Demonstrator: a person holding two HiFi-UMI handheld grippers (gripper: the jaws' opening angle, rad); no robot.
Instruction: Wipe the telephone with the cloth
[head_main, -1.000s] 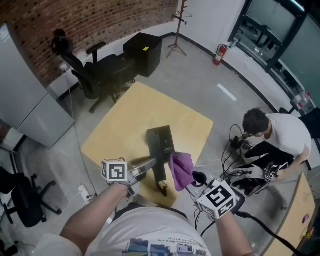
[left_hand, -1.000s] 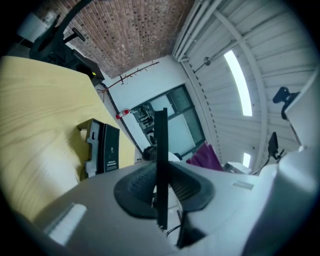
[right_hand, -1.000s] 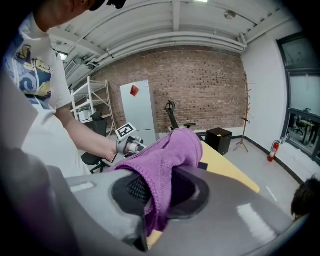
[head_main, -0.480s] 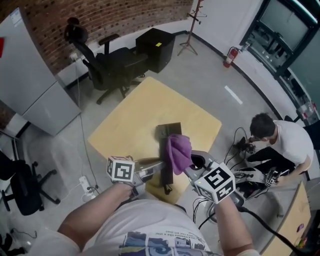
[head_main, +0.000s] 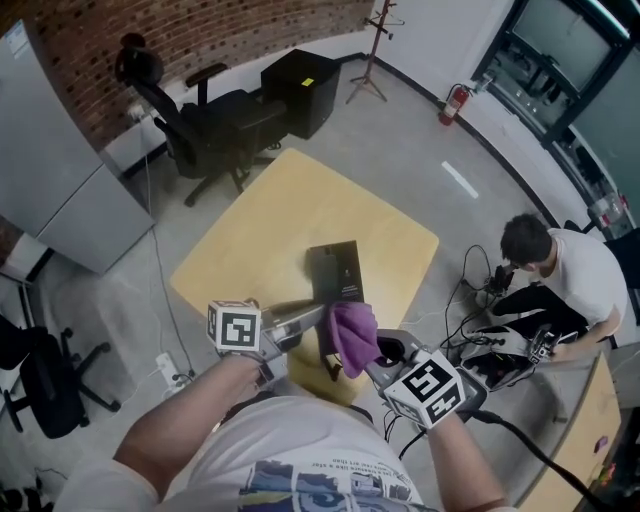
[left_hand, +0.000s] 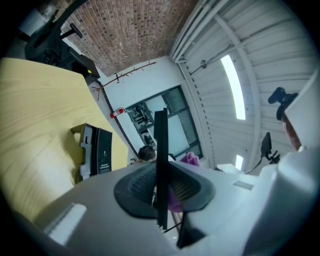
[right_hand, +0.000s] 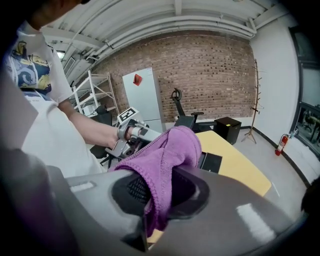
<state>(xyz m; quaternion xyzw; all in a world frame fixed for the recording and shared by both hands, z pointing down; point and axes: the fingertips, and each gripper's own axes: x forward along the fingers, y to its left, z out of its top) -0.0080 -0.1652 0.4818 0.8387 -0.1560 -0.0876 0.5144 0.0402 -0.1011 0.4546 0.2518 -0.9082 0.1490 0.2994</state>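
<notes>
The left gripper is pinching the telephone by a thin edge, so the right gripper, clenching the cloth, is risking levering it loose by wiping hard.

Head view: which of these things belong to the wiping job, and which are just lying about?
In the job: telephone; purple cloth in the right gripper; thin black piece clamped in the left gripper; yellow table.

Just about: office chair; black cabinet; coat stand; fire extinguisher; seated person.
</notes>
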